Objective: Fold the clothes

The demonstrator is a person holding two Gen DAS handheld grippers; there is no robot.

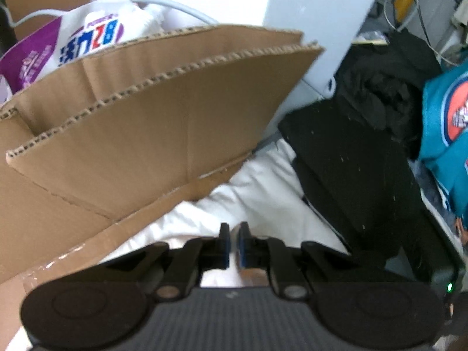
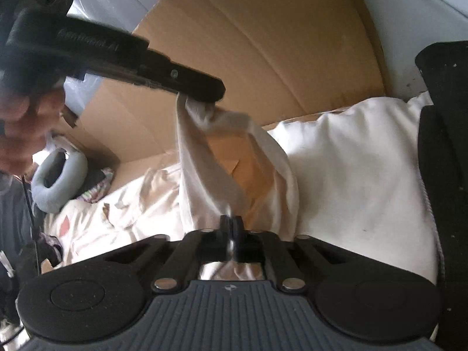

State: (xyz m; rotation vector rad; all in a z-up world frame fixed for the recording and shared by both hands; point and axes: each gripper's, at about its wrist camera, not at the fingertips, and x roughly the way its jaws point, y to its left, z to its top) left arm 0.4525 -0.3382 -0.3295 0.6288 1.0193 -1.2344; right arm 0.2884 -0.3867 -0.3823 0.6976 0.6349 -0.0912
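The left gripper and the right gripper are both pinching the white cloth, which is hanging stretched between them over the bed, left end up by the box.

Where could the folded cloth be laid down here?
The clearest patch is the white bedding, between the cardboard and the black bag. Left of it is crowded: rumpled cloth, a grey neck pillow. Both grippers' fingers pinch the white cloth.
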